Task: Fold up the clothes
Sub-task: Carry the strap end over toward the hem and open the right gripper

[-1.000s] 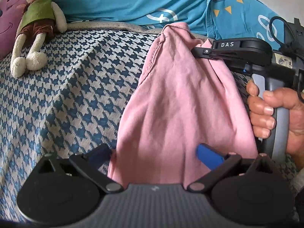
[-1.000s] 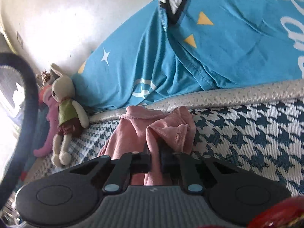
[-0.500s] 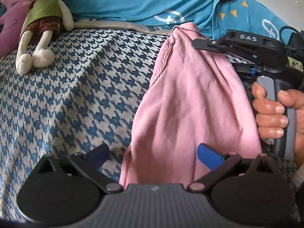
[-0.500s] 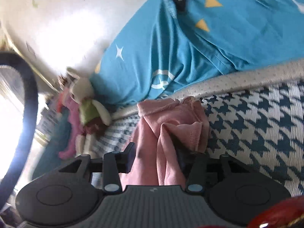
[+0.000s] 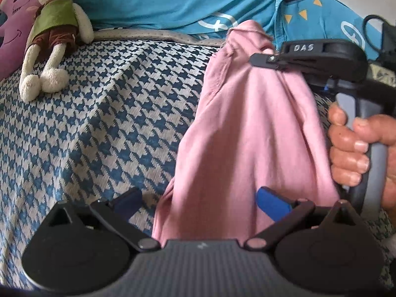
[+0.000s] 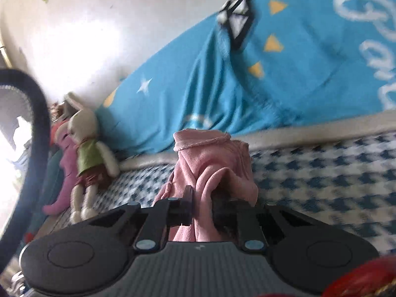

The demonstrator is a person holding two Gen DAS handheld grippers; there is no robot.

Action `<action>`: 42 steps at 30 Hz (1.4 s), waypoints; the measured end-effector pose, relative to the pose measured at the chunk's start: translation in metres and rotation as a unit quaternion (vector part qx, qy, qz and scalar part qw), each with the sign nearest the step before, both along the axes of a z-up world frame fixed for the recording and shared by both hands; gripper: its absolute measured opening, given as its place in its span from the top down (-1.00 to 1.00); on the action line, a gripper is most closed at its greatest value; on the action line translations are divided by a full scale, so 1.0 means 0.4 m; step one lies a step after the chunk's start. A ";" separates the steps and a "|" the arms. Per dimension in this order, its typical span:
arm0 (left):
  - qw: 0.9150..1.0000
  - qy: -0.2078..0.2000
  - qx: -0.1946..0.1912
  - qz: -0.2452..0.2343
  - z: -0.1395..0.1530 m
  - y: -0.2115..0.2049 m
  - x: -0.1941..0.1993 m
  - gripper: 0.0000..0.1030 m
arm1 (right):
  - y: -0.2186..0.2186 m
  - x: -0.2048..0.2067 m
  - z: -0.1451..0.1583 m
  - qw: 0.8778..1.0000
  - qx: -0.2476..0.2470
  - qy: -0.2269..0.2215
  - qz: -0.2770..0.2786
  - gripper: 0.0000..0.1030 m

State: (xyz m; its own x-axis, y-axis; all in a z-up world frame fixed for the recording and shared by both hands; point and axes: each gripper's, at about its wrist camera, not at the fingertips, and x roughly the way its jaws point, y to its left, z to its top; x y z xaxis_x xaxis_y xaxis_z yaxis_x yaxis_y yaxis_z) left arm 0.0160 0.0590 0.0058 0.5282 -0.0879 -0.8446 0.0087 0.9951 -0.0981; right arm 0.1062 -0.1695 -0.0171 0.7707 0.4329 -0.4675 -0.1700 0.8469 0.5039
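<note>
Left wrist view: a bed cover (image 5: pixel 99 113) in a blue and white houndstooth weave fills the ground. A blue quilt (image 5: pixel 173 0) with white and yellow prints lies along its far edge. One plush rabbit (image 5: pixel 53 37) in a green shirt lies at the far left, against one purple cushion (image 5: pixel 12 29). One pink garment (image 5: pixel 257 128) hangs bunched over the cover, reaching down between the two blue-tipped fingers of the left gripper (image 5: pixel 199 199). Its fingers stand wide apart; the right tip lies against the cloth, the left tip is clear of it. The right gripper (image 5: pixel 262 59), held by a hand (image 5: pixel 358 148), meets the garment at its upper right side.

Right wrist view, blurred: a pale wall (image 6: pixel 86 24) rises behind the quilt (image 6: pixel 284 74), with the rabbit (image 6: pixel 86 156) and cushion (image 6: pixel 64 173) at the left and the cover (image 6: pixel 334 173) at the right. The right gripper (image 6: pixel 201 208) has its two fingers drawn narrow on a fold of the garment (image 6: pixel 212 163), which bunches up just ahead of them.
</note>
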 end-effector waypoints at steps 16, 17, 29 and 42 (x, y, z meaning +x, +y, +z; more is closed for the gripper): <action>0.999 -0.029 -0.007 -0.039 0.029 -0.062 -0.013 -0.99 | -0.219 -0.116 0.168 0.968 -0.068 -0.035 -0.240 0.71; 0.999 -0.030 -0.008 -0.041 0.030 -0.065 -0.013 -0.99 | -0.248 -0.131 0.173 0.963 -0.074 -0.032 -0.259 0.71; 0.997 -0.046 -0.011 -0.065 0.044 -0.103 -0.030 -0.99 | -0.557 -0.361 0.178 0.890 -0.115 0.007 -0.441 0.71; 0.996 -0.050 -0.006 -0.080 0.043 -0.159 -0.029 -0.99 | -0.746 -0.498 0.062 0.862 -0.065 0.107 -0.492 0.31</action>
State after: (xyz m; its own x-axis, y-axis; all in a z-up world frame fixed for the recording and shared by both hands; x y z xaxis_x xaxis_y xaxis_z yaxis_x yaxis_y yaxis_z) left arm 0.0043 -0.0048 0.0232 0.5875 -0.1869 -0.7874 0.1771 0.9791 -0.1003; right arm -0.0929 -0.4678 0.0078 0.6256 -0.4474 -0.6391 0.7468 0.5803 0.3248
